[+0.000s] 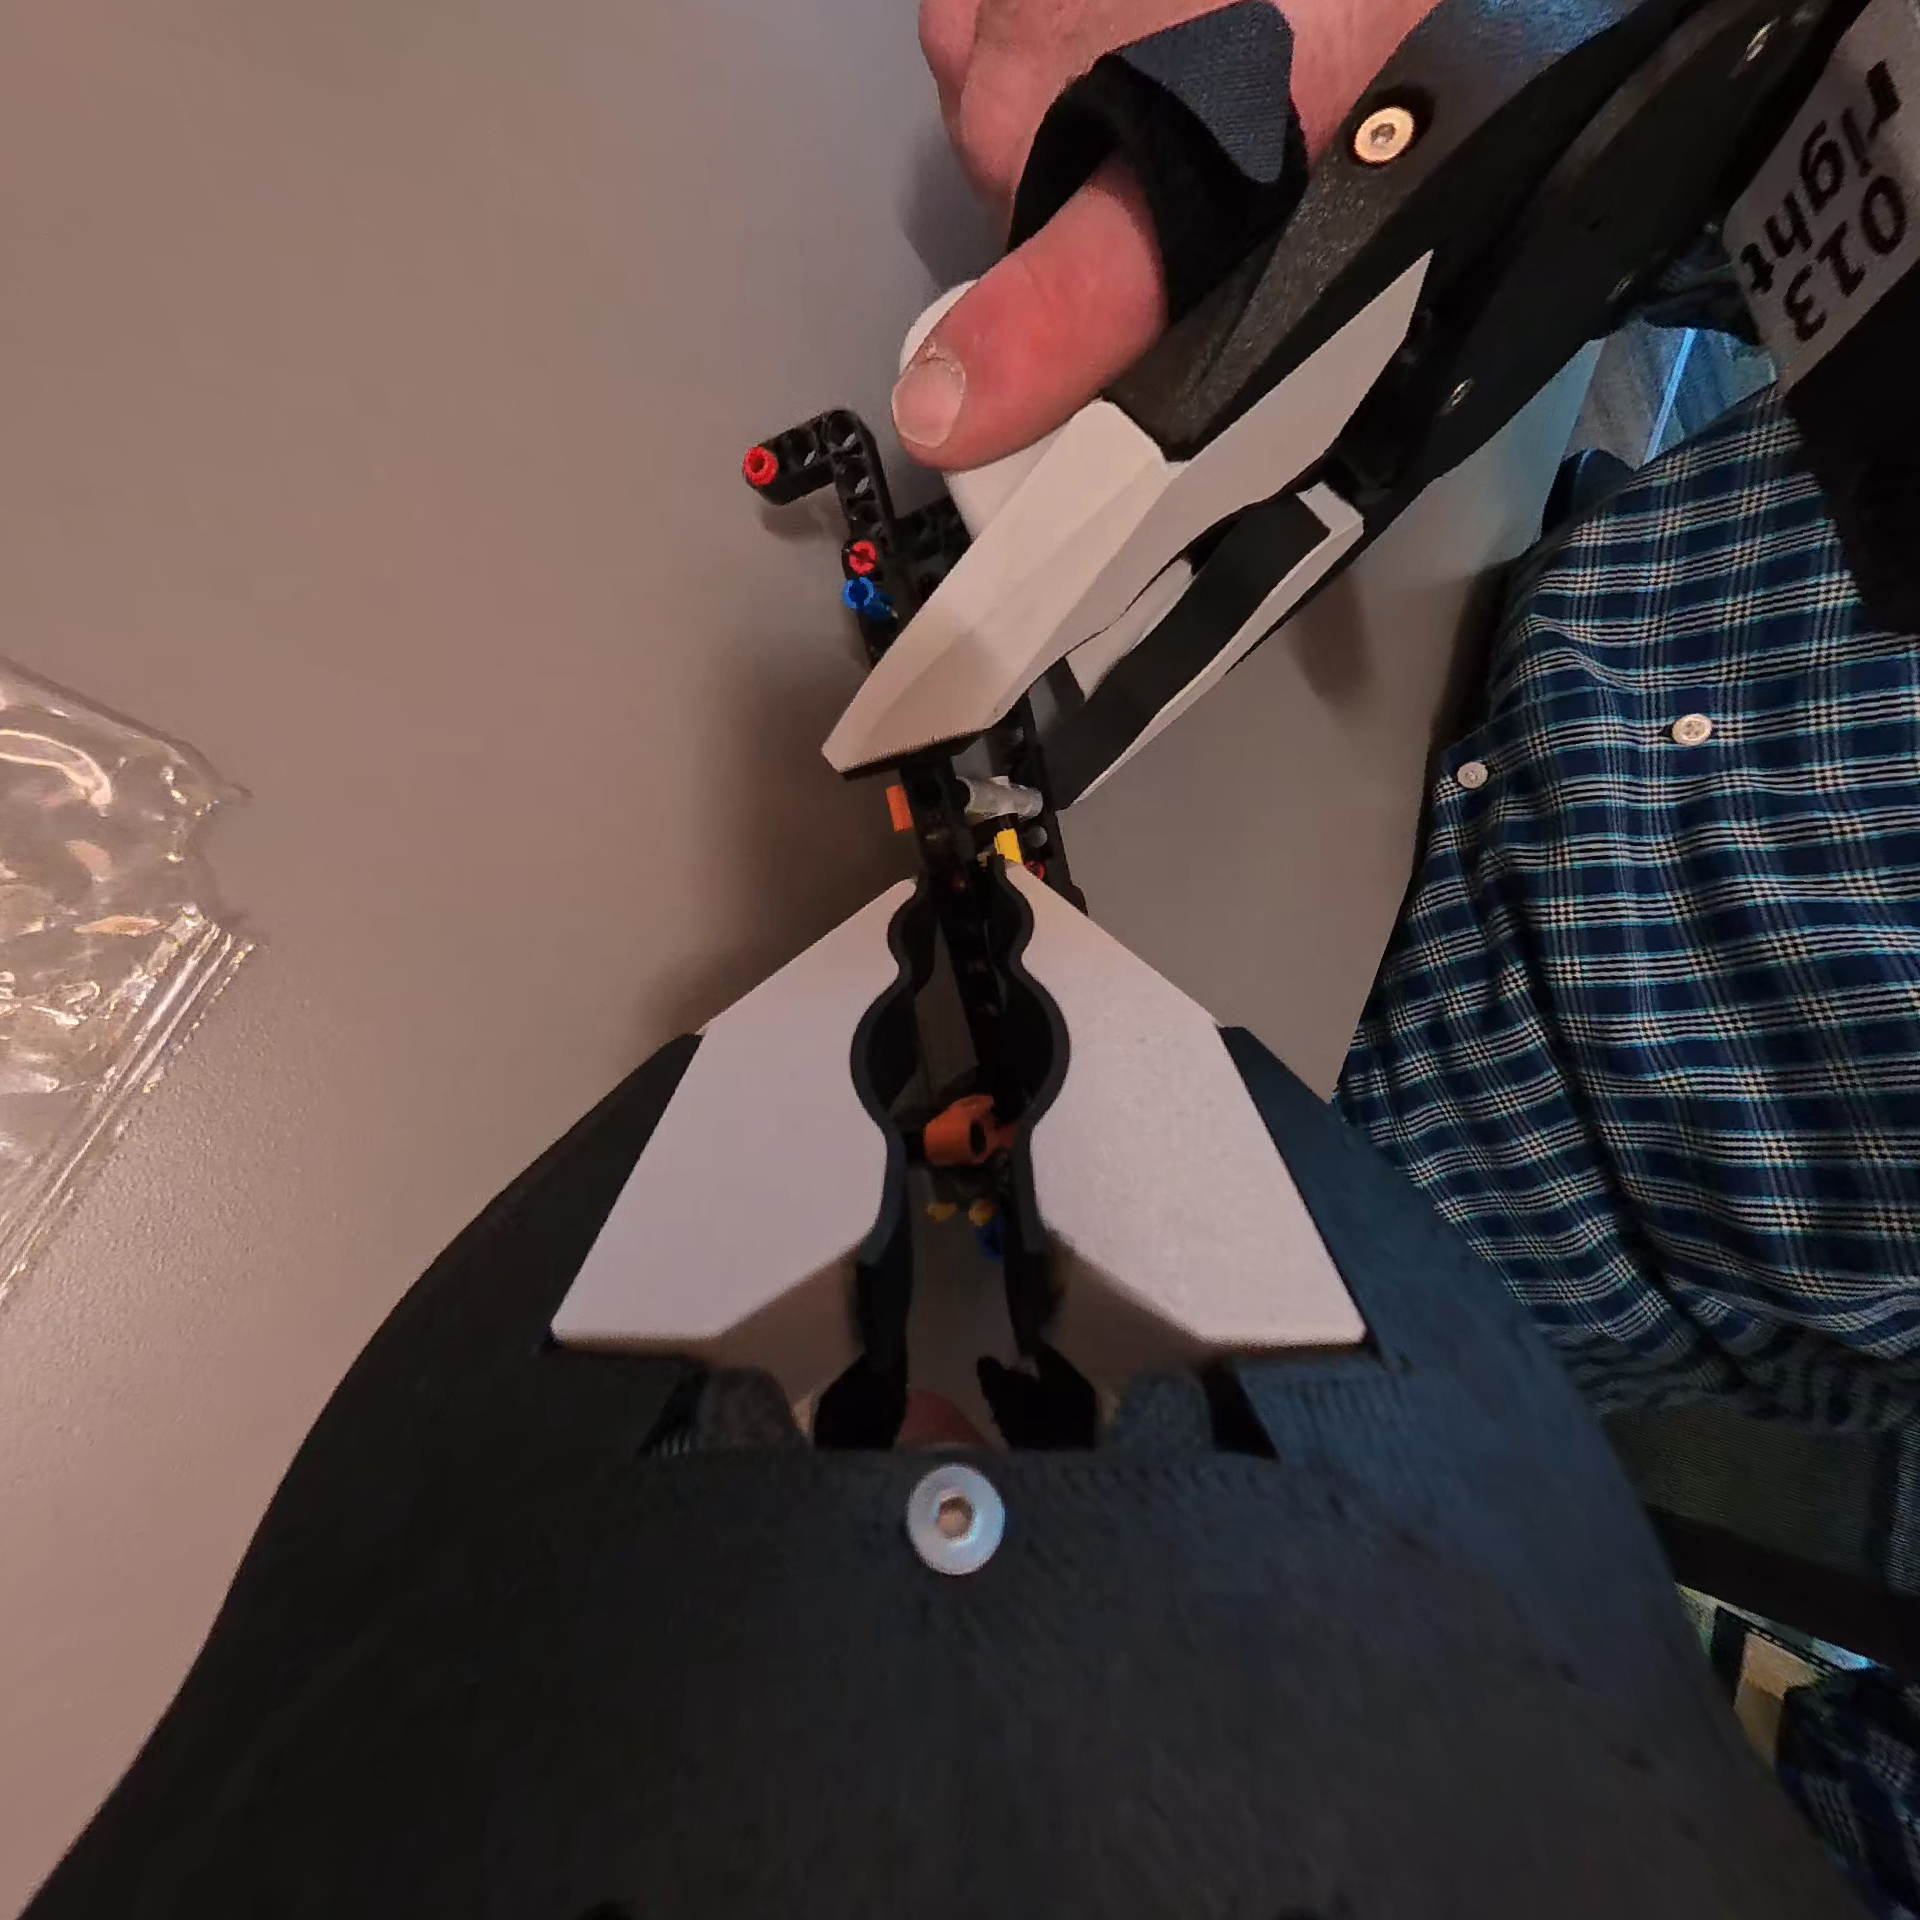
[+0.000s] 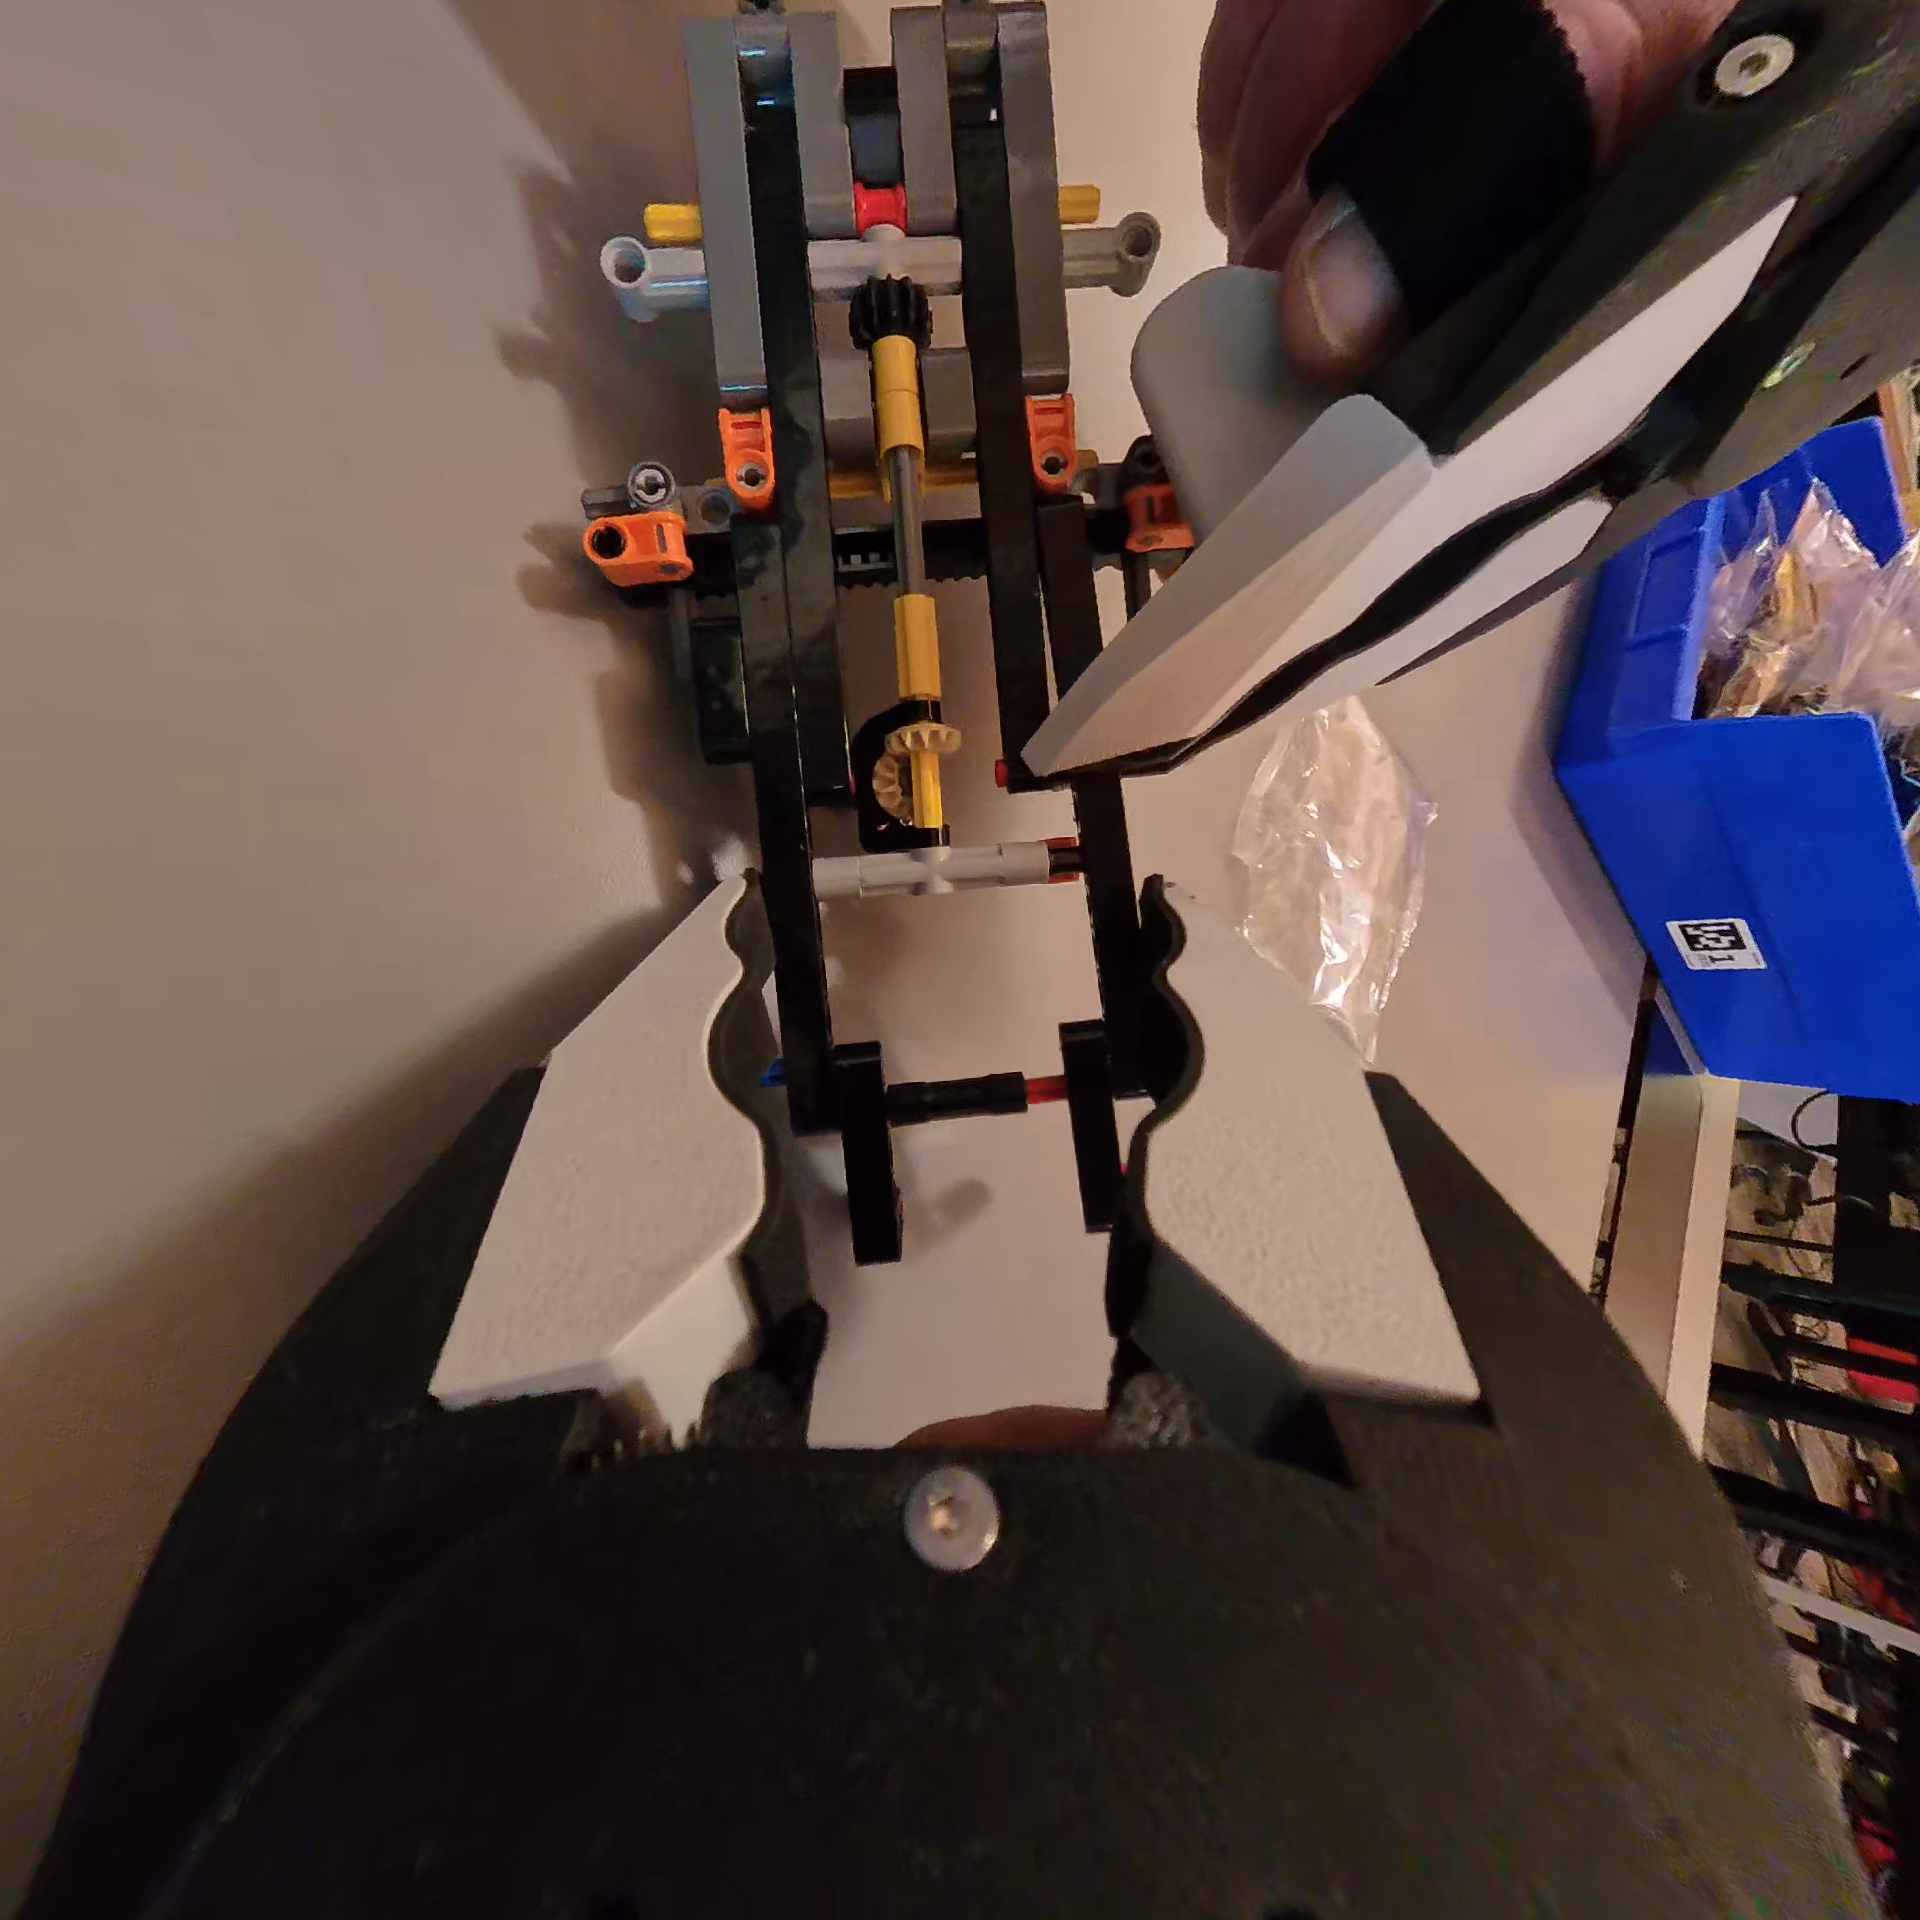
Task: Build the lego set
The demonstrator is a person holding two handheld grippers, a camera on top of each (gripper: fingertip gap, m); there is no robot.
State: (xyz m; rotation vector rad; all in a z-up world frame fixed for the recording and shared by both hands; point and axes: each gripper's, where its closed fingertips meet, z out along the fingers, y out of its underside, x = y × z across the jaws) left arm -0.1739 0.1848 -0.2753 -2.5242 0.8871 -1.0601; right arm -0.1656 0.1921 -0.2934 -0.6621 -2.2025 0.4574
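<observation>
Two grippers have the same half-built Lego chassis (image 2: 790, 644) between them, held just above a pale table (image 1: 416, 416). In the right wrist view the right gripper (image 2: 948, 888) straddles the near end of the frame, its white fingers (image 2: 623, 1122) pressed against the outer faces of the two long black beams, so its jaws are clenched across the chassis width. From the upper right the left gripper (image 2: 1039, 769) reaches in, its jaws pinched almost together on the edge of the right-hand beam, beside a small red pin. A yellow axle (image 2: 914, 644) runs down the middle of the frame to a tan bevel gear (image 2: 904, 769), with orange connectors (image 2: 748, 457) on both sides and a light grey cross piece (image 2: 935, 873) joining the beams. The left wrist view shows the chassis (image 1: 977, 987) edge-on, running between the left gripper (image 1: 977, 894) and its narrowed fingers, while the right gripper (image 1: 966, 774) clamps it farther along. A person's hand (image 1: 1039, 312) is strapped to that gripper, and a blue checked shirt (image 1: 1662, 935) fills the right side. A crumpled clear plastic bag (image 2: 1330, 862) lies on the table, and near it stands a blue bin (image 2: 1745, 831) holding more bagged parts.
</observation>
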